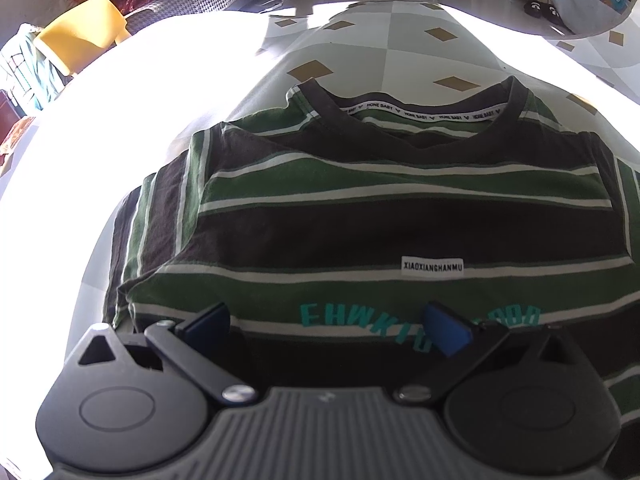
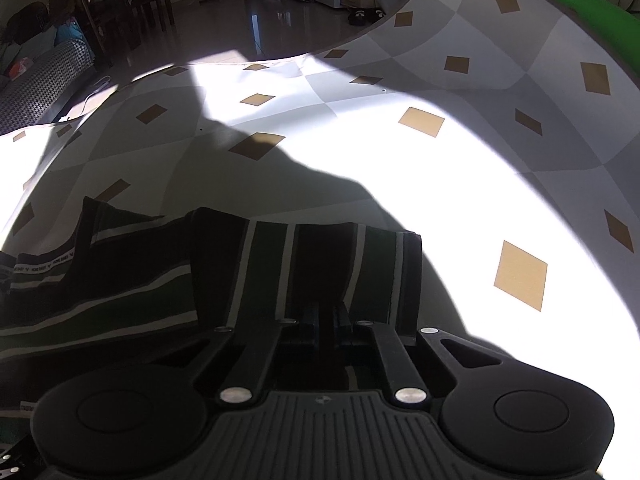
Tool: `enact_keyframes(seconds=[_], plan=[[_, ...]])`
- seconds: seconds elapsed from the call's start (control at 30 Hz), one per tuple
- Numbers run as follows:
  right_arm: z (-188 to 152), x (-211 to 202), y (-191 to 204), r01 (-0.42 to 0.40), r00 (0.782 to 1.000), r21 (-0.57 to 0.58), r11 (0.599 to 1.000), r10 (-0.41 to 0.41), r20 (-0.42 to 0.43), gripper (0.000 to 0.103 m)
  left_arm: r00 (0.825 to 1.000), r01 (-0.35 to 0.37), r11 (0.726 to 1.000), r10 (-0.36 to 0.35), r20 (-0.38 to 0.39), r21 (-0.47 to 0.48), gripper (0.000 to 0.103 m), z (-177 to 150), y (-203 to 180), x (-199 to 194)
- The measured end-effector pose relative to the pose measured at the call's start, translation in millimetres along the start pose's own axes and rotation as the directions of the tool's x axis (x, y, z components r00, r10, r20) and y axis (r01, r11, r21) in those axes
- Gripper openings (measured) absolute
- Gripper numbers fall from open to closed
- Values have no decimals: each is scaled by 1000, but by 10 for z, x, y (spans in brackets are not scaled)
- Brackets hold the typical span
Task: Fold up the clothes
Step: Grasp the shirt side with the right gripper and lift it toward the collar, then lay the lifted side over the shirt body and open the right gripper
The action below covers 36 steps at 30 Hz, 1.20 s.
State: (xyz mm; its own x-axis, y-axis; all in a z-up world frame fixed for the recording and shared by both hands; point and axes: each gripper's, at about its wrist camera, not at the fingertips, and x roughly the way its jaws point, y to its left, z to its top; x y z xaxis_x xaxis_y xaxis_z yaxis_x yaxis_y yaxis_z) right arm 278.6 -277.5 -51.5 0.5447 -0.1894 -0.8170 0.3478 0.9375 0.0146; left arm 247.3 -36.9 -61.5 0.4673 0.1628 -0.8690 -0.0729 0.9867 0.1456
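**Striped tee is mostly folded, looks like one sleeve/side flap left**

Left wrist view first: the striped T-shirt [image 1: 400,216] (green, dark and white bands, teal lettering, a small white brand label [image 1: 432,267]) lies flat on the table [image 1: 140,80] with the diamond-pattern tablecloth, collar [image 1: 420,114] pointing away from the camera. Its left side looks already tucked in, since there's a neat layered edge with stripes running the other way down that side. The left gripper [image 1: 326,330] hovers low over the hem end with its jaws spread wide, blue pads [image 1: 446,332] either side of the lettering, nothing between them. So that hand seems to be just waiting or lining up. Background has a yellow chair [image 1: 80,36] and a sofa, not relevant.

Right wrist view: lots of shadow here, so take this with a grain of salt. The right gripper [image 2: 326,326] has its fingers drawn close together and they look pinched on a folded flap of the shirt, the sleeve [image 2: 320,264] or side panel, with stripes running vertically. That flap sits at the shirt's edge with bare tablecloth just beyond it.

My guess on progress: one side done, the other side being brought over right now, and the final bottom-to-collar fold hasn't happened yet since the full length is still laid out
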Motion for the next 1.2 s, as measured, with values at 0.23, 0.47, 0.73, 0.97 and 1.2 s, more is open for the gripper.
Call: enact_keyframes(seconds=[0.23,0.47,0.73,0.97,1.2], plan=[[6,-201,121,6,994,-58,998,0,106,3,1000,12,1000,-12,4,-16,103,-1,53,-56],[-80,-495,546,-98,961,-236,967,154,229,4,1000,12,999,-12,-7,-36,103,-19,138,-84],[-481,-794,1072,-295,895,-456,840,410,175,8,1000,8,998,-8,-3,-60,103,-29,254,-135],[-441,-813,1081,-276,899,-464,841,398,186,22,1000,-15,996,15,2,-89,103,-17,388,-161],[-138,-672,808,-207,943,-327,922,277,184,24,999,-37,995,35,-22,-97,103,-25,463,-146]])
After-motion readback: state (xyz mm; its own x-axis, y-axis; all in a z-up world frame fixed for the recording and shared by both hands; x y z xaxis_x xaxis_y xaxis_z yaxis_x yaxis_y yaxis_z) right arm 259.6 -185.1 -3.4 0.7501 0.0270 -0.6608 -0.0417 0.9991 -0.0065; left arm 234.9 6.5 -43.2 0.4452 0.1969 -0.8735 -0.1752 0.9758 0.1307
